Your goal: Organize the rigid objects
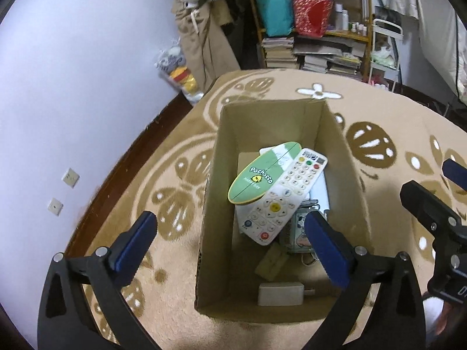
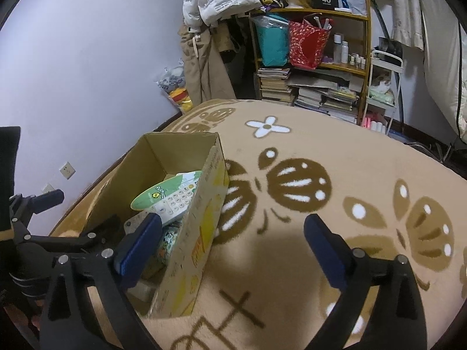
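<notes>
An open cardboard box (image 1: 216, 204) stands on the tan rug. Inside lie a white remote (image 1: 284, 198), a green oval Pochacco case (image 1: 256, 176) partly under it, a small patterned pouch (image 1: 297, 233), a grey adapter block (image 1: 280, 294) and a tan piece (image 1: 273, 261). My left gripper (image 1: 230, 242) hovers open above the box's near end, nothing between its blue pads. The right gripper (image 2: 233, 245) is open and empty over bare rug, just right of the box (image 2: 201, 233). In the right wrist view the remote (image 2: 178, 201) and green case (image 2: 154, 197) show over the box rim.
The patterned rug (image 2: 321, 175) spreads to the right. A lilac wall (image 1: 73, 87) with sockets runs close on the left. At the back stand a wooden shelf (image 2: 362, 58) with bags, bottles and stacked books, hanging clothes, and a white cart (image 2: 385, 87).
</notes>
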`<state>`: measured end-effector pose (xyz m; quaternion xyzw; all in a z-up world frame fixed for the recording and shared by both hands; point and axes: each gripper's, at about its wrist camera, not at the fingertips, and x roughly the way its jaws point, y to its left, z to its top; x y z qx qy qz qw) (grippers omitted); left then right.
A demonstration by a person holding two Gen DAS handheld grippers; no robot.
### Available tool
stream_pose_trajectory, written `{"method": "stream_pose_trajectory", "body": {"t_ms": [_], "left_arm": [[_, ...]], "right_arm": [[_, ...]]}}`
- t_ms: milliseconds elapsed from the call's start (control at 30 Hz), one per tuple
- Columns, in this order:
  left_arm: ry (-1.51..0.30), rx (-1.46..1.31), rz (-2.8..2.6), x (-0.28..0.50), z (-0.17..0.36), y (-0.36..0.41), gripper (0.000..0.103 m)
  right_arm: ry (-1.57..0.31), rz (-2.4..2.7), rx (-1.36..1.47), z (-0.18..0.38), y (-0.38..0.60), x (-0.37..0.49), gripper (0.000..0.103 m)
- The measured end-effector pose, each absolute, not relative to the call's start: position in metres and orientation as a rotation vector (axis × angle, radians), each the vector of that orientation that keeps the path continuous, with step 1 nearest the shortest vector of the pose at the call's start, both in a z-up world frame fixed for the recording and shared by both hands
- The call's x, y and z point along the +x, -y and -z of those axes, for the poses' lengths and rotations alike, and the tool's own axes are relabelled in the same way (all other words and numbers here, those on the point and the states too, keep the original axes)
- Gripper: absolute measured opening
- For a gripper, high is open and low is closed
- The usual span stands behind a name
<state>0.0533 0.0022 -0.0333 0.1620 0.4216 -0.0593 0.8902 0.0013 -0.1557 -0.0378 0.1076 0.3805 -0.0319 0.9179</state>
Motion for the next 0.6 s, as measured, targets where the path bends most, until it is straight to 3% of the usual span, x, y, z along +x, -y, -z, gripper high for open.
{"method": "stream_pose_trajectory", "body": {"t_ms": [600], "left_arm": [[-0.694,0.232,0.182,-0.022,-0.043,-0.023,0.1]], "right_arm": [[-0.681,0.083,0.203,-0.008,0.171,-0.067,0.103]]}}
